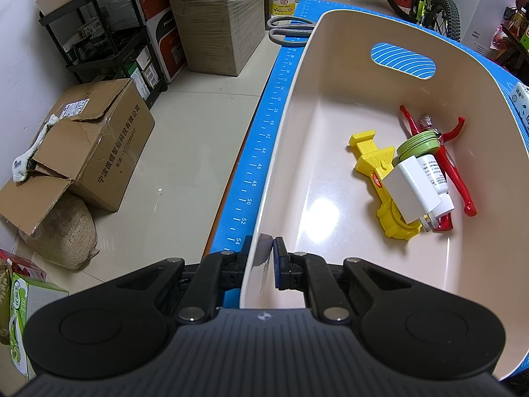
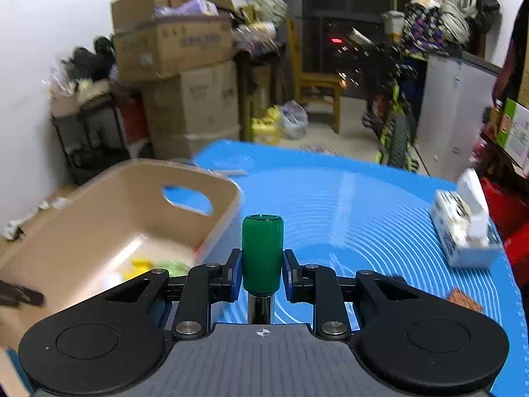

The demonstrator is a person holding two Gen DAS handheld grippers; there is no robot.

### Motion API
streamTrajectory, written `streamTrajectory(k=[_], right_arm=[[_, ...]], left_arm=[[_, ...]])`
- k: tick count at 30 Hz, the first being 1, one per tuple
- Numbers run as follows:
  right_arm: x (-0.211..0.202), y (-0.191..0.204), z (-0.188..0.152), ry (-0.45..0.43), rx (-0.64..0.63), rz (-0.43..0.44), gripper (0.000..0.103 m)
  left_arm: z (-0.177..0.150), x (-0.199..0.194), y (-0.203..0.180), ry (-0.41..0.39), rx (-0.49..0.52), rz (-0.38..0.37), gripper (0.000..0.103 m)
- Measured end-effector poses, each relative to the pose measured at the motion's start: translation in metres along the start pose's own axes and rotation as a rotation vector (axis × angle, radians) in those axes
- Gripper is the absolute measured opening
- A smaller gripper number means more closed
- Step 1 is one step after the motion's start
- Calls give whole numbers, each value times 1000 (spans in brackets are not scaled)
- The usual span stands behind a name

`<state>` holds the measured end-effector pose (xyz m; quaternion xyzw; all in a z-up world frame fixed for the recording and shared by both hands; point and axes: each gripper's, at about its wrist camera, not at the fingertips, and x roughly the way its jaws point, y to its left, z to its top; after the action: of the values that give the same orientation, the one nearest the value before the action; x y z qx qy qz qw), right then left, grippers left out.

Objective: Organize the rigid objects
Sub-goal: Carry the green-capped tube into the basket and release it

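- so right now the right gripper (image 2: 262,269) is clamped on a green tool (image 2: 263,253), pads pressed on both sides of the green handle, held in the air above the blue mat (image 2: 347,205) just right of the bin (image 2: 139,178)
- left gripper (image 1: 264,264) is pinched tight on the bin's near wall, one finger outside and one inside, so it looks like it's steadying the bin
- the tool's long axis runs straight out along the fingers, rounded green end pointing away from the camera, shiny metal shank pointing back toward the gripper body. can't tell what's on the end of that shank, it's hidden
- what could go wrong, imo: the handle looks smooth and glossy, so a loose squeeze or a quick swing could let it slide forward out of the pads and land on the mat instead of in the bin
- right view is blurry, so i'd guess the hand is moving quick, which makes a slip or clipping the bin rim more likely
- bin already has a yellow toy (image 1: 377,178), a white charger (image 1: 410,192), a green-capped bottle (image 1: 426,158) and a red figure (image 1: 453,165) piled at the right side. dropping the tool from height could bounce it off that pile or knock stuff around
- if the left pinch twists or lifts, the bin could tip or skid, since it sits right along the mat edge near the table's drop-off
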<state>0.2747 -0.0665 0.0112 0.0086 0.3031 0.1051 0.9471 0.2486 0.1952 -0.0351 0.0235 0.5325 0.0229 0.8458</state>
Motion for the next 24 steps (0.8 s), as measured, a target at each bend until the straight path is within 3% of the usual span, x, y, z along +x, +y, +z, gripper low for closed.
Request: streamTrajectory(k=[13,24], right_arm=[[4,69,26,-43,-87,136,34],[49,105,9,177,-174,77,34]], left_arm=[[0,0,-1,0,1,0,13],[0,0,-2,0,2,-1,13]])
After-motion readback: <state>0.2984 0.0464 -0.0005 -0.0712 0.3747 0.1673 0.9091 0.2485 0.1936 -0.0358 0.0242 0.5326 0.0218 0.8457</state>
